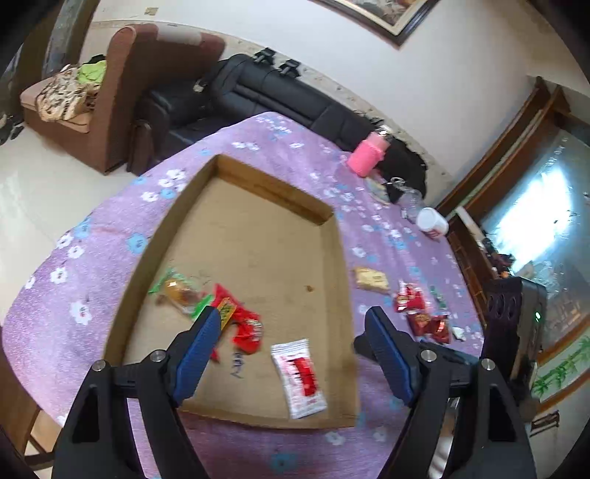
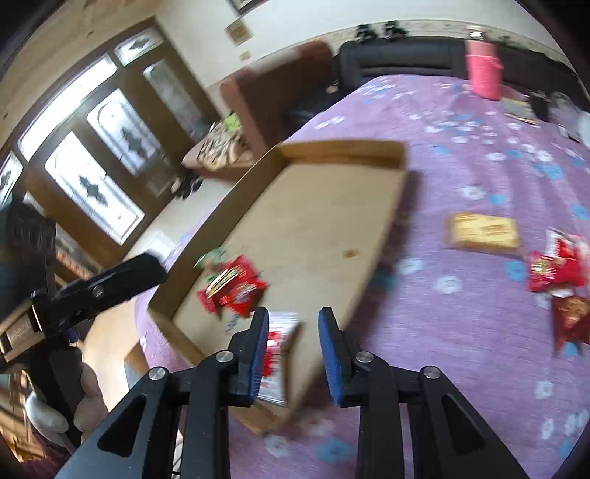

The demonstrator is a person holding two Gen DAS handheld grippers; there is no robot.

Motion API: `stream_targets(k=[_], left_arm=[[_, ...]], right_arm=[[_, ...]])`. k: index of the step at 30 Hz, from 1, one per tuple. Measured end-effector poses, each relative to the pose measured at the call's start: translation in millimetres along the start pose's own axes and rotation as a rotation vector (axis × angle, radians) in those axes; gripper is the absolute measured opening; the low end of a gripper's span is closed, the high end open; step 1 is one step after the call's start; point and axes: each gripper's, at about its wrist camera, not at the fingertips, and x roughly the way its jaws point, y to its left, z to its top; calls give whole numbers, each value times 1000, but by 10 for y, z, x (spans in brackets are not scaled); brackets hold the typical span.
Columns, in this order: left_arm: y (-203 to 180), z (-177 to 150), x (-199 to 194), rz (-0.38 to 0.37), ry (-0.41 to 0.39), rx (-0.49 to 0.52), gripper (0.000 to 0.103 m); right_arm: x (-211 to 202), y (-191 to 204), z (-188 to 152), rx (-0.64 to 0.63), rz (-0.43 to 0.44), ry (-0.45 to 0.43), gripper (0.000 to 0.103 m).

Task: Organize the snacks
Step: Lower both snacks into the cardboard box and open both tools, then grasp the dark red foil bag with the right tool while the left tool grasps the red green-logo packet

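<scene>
Place: a home living room.
Seating: black sofa [image 1: 280, 95] and brown armchair [image 1: 121, 99], upper left.
Wall: framed picture [image 1: 387, 14], top.
Table: purple flowered cloth [image 1: 92, 265].
Doors: wood-framed glass panes [image 2: 92, 177], left.

My left finger [image 1: 201, 350] covers part of the red snack packet [image 1: 245, 329] in the cardboard tray [image 1: 343, 294]. From my right wrist, a finger [image 2: 258, 350] hides half the white-and-red sachet [image 2: 282, 331], its print smeared by blur. The tan packet [image 2: 483, 230] is unreadable too. The red packets [image 2: 560, 272] run off the edge.
</scene>
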Motion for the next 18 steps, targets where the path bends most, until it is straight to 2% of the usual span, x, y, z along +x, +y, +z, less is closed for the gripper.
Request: stream_targets(k=[2,4,6,7,8,9,10,11,12,13,18], left_arm=[[-86,3,8,-13,2,19,80],[-182,-6,34,-28,11,42,80],[-284,-25,73,-36,16,67,80],[-319,-38,92,-40,16,75,80],[-354,-51,117,-46,17,83,80],[-407,-70,159,-50,21,95,80],[-440,-86,189,-51,25,104,80],[-476,-103,224,-53,33,112,80],[-514,-119,268,-57,47,120,80],[-555,-138,323,-57,66,129,80],[-737,-249,430,-63,106,171,80]], right_arm=[[-238,-220,14,34,-57,-53,45],[-497,-465,12,80,-140,-123,77],[-842,-804,-28,145,-209,-239,83],[-972,-963,-55,177,-237,-273,83],[-1085,-1188,-80,228,-297,-271,83],[-1141,-1356,-101,266,-334,-248,83],[-1180,-1545,-130,307,-344,-224,78],[-1186,-1684,-143,336,-333,-211,72],[-1171,-1812,-157,361,-317,-186,57],[-1153,-1888,-150,374,-309,-168,47],[-889,-2016,57,358,-301,-145,41]])
